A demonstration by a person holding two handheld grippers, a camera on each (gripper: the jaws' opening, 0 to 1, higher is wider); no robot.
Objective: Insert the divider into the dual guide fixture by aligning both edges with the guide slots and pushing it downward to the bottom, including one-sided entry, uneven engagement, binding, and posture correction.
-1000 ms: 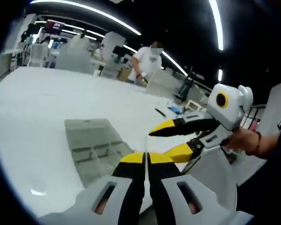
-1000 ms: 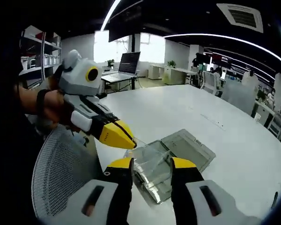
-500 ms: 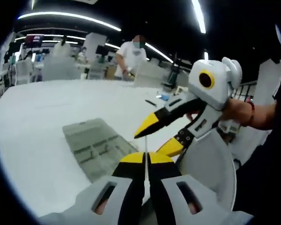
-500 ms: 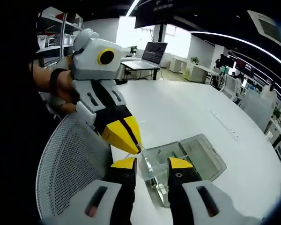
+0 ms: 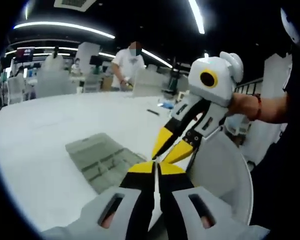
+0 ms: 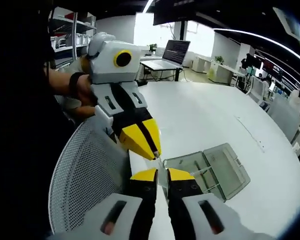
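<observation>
A thin clear divider (image 6: pixel 162 166) hangs in the air over the near table edge, seen edge-on. My left gripper (image 5: pixel 156 167) is shut on the divider (image 5: pixel 155 176), which shows as a fine line between the black-and-yellow jaws. My right gripper (image 6: pixel 162 173) has its jaws drawn in on the same plate. Each gripper shows in the other's view, tip to tip: the right gripper (image 5: pixel 160 159) from the right, the left gripper (image 6: pixel 152 155) from above left. The clear grey guide fixture (image 5: pixel 102 160) (image 6: pixel 217 170) lies flat on the white table (image 6: pixel 200 115), beyond and below both grippers.
A white mesh chair (image 6: pixel 85 185) (image 5: pixel 220 175) stands just under the grippers at the table's near edge. A hand (image 5: pixel 250 107) holds the right gripper. A person (image 5: pixel 127 62) stands far across the table; a laptop (image 6: pixel 172 52) sits on a far desk.
The right gripper's jaws have narrowed from wide apart to almost touching around the divider. The two grippers have swung closer, tips now meeting, and both views have turned.
</observation>
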